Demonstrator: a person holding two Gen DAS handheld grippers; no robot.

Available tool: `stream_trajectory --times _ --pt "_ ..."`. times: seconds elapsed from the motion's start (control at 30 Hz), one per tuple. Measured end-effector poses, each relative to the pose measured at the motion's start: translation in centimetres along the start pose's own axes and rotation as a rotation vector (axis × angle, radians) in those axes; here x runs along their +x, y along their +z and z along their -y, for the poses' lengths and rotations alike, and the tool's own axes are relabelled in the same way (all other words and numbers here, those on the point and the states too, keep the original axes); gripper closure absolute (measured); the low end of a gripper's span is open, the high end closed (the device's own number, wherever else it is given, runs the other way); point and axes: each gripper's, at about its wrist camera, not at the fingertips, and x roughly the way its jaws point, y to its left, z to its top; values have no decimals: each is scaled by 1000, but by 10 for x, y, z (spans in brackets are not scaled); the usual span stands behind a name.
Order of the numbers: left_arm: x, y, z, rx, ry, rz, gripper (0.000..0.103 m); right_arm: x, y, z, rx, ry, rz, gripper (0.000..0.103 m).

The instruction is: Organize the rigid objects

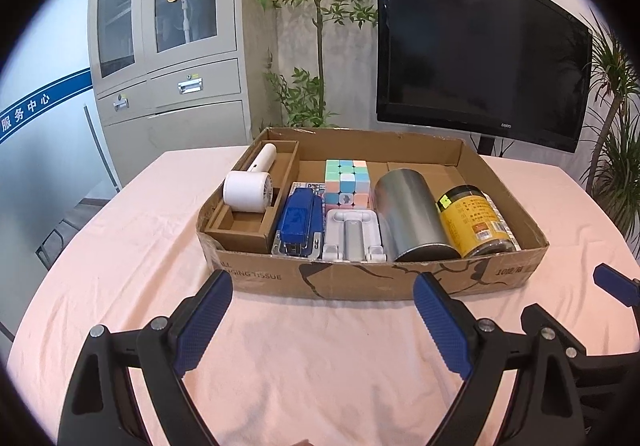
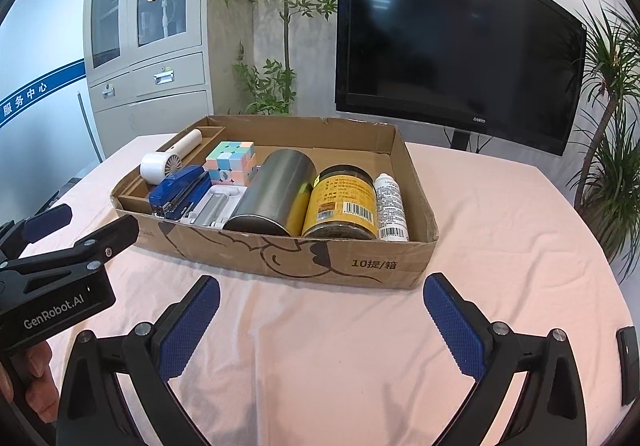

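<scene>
I am holding the left gripper (image 1: 324, 310) wide open and empty, hovering over the pink-covered worktop (image 1: 280, 358) just in front of the cardboard box (image 1: 360, 278). The right gripper (image 2: 320, 310) is also spread open w/ nothing between its fingers, near the box front; the left gripper is showing at the left edge of the right wrist view.

Inside the box, from left to right, things are lying in a row: a white handheld fan (image 1: 250, 182) in a small cardboard tray (image 1: 240, 226), a blue stapler (image 1: 299, 224), a white folding stand (image 1: 352, 236), a pastel cube (image 1: 346, 180) behind them, a metal can (image 1: 412, 214) on its side, a yellow-label jar (image 1: 476, 222), and a white bottle (image 2: 391, 206) at the right wall, all touching or just beside each other.
</scene>
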Motion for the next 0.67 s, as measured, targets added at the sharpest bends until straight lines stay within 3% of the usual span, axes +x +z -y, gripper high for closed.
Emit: stream_trajectory --times 0.33,0.57,0.67 --pt "13 0 -3 -5 -11 -21 11 13 1 -7 6 -14 -16 1" --pt "16 0 -2 -1 -78 7 11 20 1 -11 5 -21 -20 1" --pt "22 5 -6 -13 -139 0 0 25 3 -11 4 -3 -15 1"
